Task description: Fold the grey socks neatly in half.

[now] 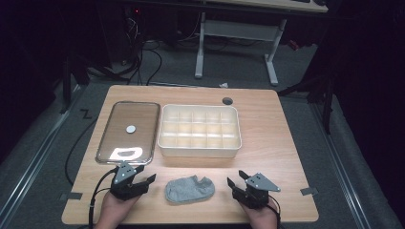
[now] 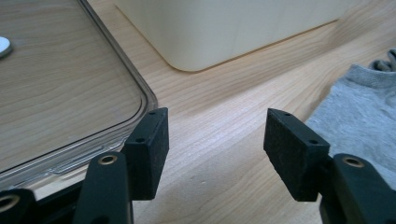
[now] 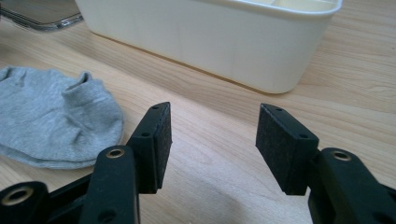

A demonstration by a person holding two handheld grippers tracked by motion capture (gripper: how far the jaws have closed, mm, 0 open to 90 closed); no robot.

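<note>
High view: small grey fabric ankle sock (image 1: pixel 190 189) lies flat on the wooden bench (image 1: pixel 267 143), near its front edge, between the two hands. Left gripper (image 1: pixel 143 179) sits just left of the sock, right gripper (image 1: pixel 235 182) a bit further off on the other side; both jaws spread, nothing in either. Behind the sock: cream plastic divided organiser box (image 1: pixel 199 130), compartments look empty. Left of the box, clear flat plastic lid with a small white disc at its centre (image 1: pixel 128 132).

Left gripper view: jaws wide, bare bench between the pads. Sock edge (image 2: pixel 359 107) at right, apart from the jaws. Lid corner (image 2: pixel 140 93) just beside the left pad; box wall (image 2: pixel 224 32) ahead.

Right gripper view: jaws wide, empty. Sock (image 3: pixel 51 121) off to the left with the cuff standing up; box wall (image 3: pixel 210 42) straight ahead.

Risks, my read:
- Sock is limp and lies flat, so a shallow pinch may catch only the top layer and slip out.
- Low approach drags the fabric along the bench instead of gripping it.
- Left jaws are close to the lid corner; a swing could knock or lift the lid.
- An unfolded sock may snag on the box dividers.
</note>
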